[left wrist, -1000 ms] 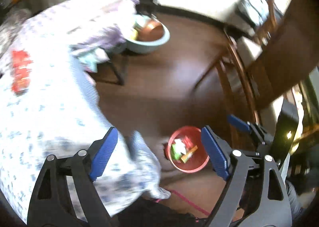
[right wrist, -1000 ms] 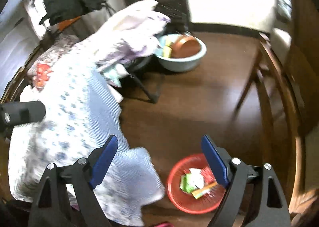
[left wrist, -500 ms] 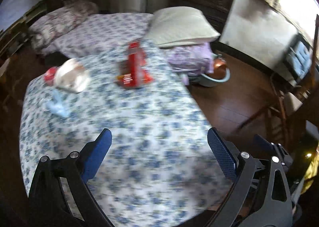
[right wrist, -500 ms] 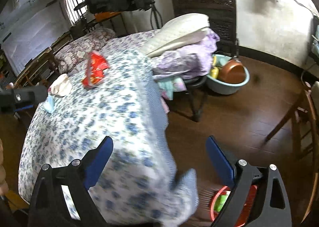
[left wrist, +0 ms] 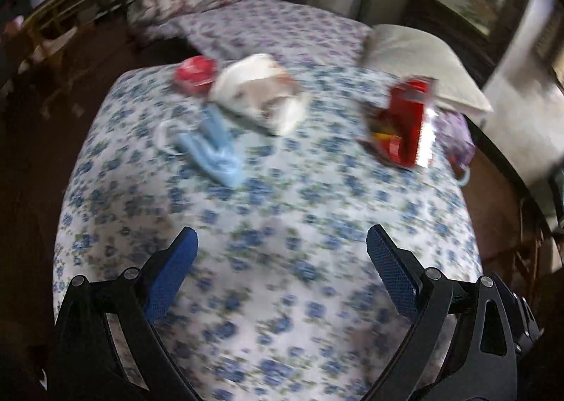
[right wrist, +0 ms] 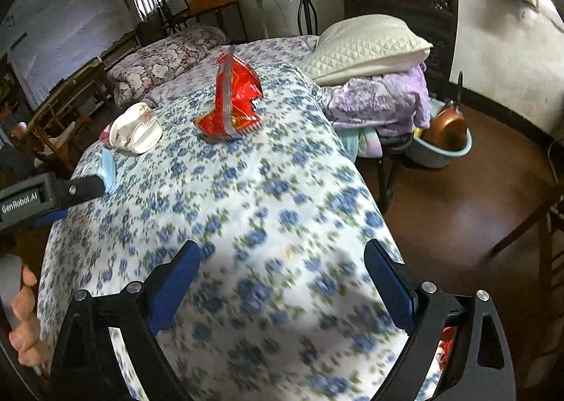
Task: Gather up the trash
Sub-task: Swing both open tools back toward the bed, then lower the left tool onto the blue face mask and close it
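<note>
On the blue-flowered bed sheet [left wrist: 282,295] lie a red snack wrapper [left wrist: 405,126] [right wrist: 232,101], a crushed white paper cup [left wrist: 257,94] [right wrist: 135,133], a light blue face mask [left wrist: 211,143] [right wrist: 107,168] and a small red scrap [left wrist: 195,75]. My left gripper [left wrist: 281,239] hangs open above the sheet, short of the mask and cup. One of its fingers [right wrist: 84,187] shows in the right wrist view, close to the mask. My right gripper [right wrist: 281,247] is open over the bed's near corner, nothing between its pads. A sliver of the red basket [right wrist: 446,334] shows behind its right finger.
A white pillow [right wrist: 370,45] lies on folded purple bedding [right wrist: 380,101] at the bed's right. A blue basin [right wrist: 440,154] with a copper pot stands on the wooden floor beyond. A chair [right wrist: 543,224] is at the right edge. A person's hand [right wrist: 21,323] grips the left handle.
Both views swung from the floor and the red basket up onto the bed top. The left view kept panning left, and the mask and cup came closer. Both jaws widened a little.
</note>
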Available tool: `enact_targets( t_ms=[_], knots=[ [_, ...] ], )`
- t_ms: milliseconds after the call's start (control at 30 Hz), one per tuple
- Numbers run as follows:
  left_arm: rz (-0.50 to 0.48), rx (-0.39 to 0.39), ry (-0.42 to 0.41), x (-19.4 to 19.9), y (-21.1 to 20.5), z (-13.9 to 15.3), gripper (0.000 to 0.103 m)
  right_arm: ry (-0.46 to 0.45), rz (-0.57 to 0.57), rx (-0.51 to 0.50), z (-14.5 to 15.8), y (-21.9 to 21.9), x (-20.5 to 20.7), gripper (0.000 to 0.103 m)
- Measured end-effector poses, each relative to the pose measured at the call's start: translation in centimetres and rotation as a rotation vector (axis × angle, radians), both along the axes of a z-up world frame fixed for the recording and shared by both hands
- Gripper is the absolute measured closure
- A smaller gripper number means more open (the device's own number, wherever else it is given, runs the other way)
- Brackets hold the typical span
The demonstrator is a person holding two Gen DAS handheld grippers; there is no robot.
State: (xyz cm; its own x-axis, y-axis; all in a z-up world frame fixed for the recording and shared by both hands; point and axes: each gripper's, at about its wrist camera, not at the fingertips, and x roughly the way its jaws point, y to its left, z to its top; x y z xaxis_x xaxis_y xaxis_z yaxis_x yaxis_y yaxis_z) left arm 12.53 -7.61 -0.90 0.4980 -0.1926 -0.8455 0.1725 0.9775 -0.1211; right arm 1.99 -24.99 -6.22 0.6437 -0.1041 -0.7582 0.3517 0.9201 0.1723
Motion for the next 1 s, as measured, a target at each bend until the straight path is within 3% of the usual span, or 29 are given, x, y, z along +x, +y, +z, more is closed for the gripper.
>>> enact_targets(
  t_ms=[300,400,600,833,933,967,1000],
  knots=[
    [0.114,0.007,0.014,2.3,3.1,-0.8,0.010,-0.010,-0.079,0.059,-2.1,2.0,2.1,0.011],
    [0.116,-0.041,0.015,3.4,3.4,-0.9,0.010,-0.021,-0.045,0.024,-2.2,2.5,2.3,0.008],
    [0.185,-0.102,0.056,7.1,3.9,-1.3,0.010,-0.055,0.001,0.075,-2.0,1.9,2.4,0.008],
    [0.210,-0.008,0.086,9.5,3.1,-3.1,0.012,-0.053,0.028,0.071,-1.8,1.8,3.1,0.008],
    [0.206,0.030,0.104,9.8,2.9,-4.2,0.024,-0.051,0.046,0.073,-1.7,2.1,3.3,0.008],
    [0.187,0.061,0.086,9.6,2.7,-4.1,0.037,-0.049,0.052,0.077,-1.7,2.2,3.4,0.008],
    [0.180,0.083,0.085,9.6,2.6,-4.1,0.041,-0.049,0.054,0.080,-1.7,2.2,3.4,0.008]
  ],
)
